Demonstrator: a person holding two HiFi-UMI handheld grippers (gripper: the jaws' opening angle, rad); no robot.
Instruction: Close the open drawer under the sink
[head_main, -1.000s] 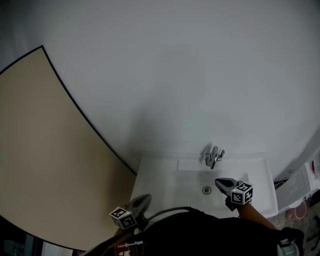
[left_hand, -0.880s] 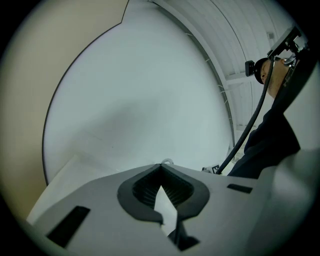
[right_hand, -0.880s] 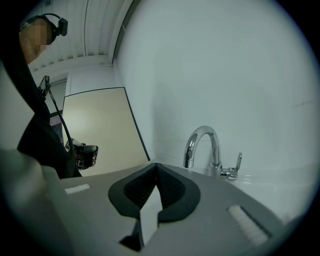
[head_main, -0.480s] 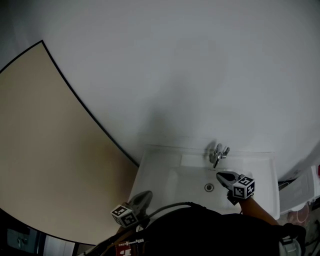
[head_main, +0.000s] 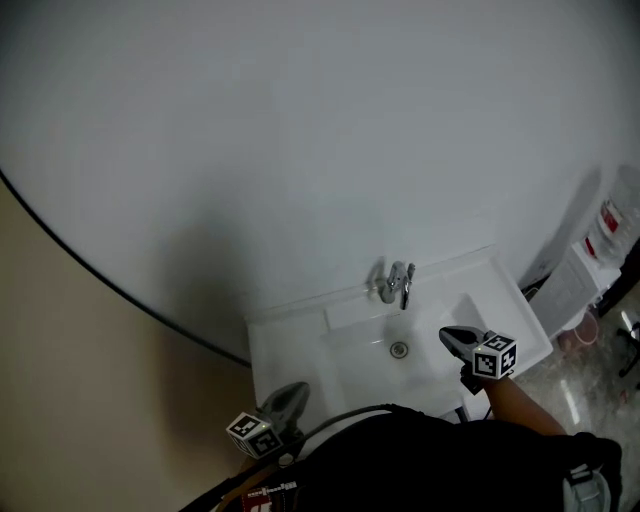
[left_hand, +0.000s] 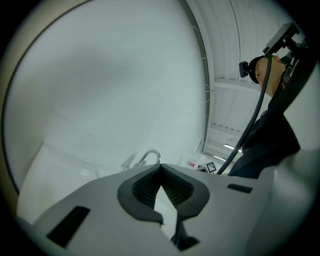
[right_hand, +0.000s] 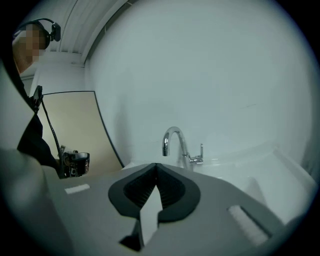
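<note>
Head view: left gripper (head_main: 288, 396) and right gripper (head_main: 455, 340) hover at the sink (head_main: 287, 338), fingers together and empty — the drawer out of sight below, so a blind reach down could strike the basin edge.

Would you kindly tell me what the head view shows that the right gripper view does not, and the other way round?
Only the head view shows the sink's drain, the floor to the sink's right, and the right gripper from above, over the basin. Only the right gripper view shows that gripper's jaws closed with nothing between them, plus the ceiling. Both show the faucet, the white sink and the beige panel.
</note>
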